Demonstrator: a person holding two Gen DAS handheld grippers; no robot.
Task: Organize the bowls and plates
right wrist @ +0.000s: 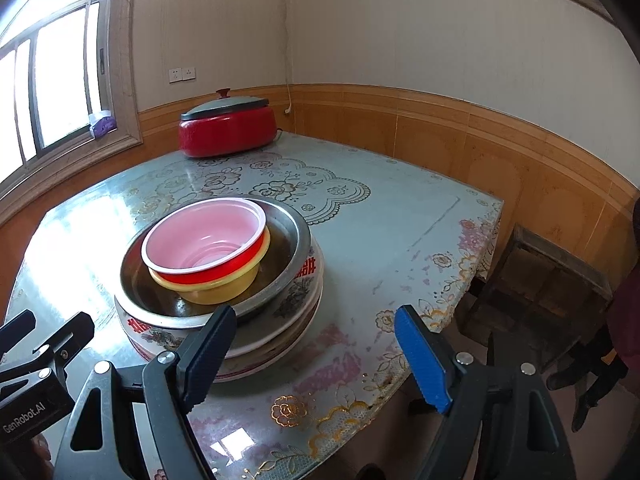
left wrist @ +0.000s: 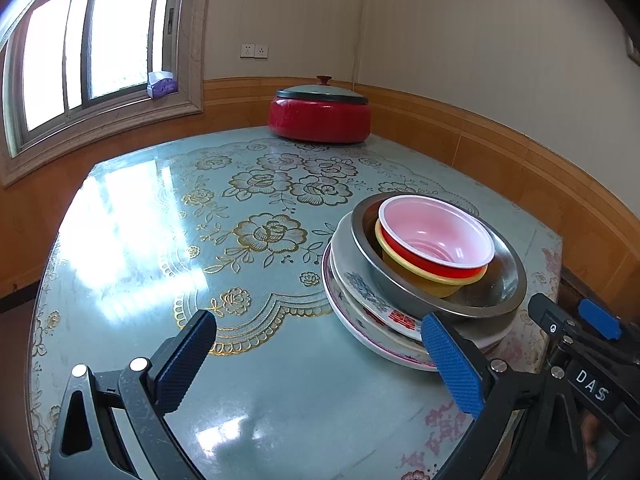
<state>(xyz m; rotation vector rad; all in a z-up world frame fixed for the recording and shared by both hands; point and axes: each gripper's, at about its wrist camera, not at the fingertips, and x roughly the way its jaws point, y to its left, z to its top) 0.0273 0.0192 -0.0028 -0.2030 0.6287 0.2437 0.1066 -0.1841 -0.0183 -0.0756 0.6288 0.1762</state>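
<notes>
One stack of dishes stands near the table's front right. A red bowl with a pink inside [left wrist: 436, 232] [right wrist: 204, 236] nests in a yellow bowl [left wrist: 424, 280] [right wrist: 224, 288], both inside a steel basin [left wrist: 500, 288] [right wrist: 292, 240], which rests on patterned plates [left wrist: 360, 304] [right wrist: 296, 304]. My left gripper [left wrist: 320, 360] is open over bare table, left of the stack, its right finger in front of the plates' rim. My right gripper [right wrist: 316, 356] is open too, just right of the stack, with nothing between its fingers. The right gripper also shows in the left wrist view [left wrist: 576, 320].
A red lidded pot [left wrist: 320, 114] [right wrist: 228, 128] stands at the table's far edge by the wall. The floral table cover [left wrist: 256, 240] [right wrist: 400, 216] spans the top. A wooden stool [right wrist: 536, 280] sits off the table's right corner. A window is at left.
</notes>
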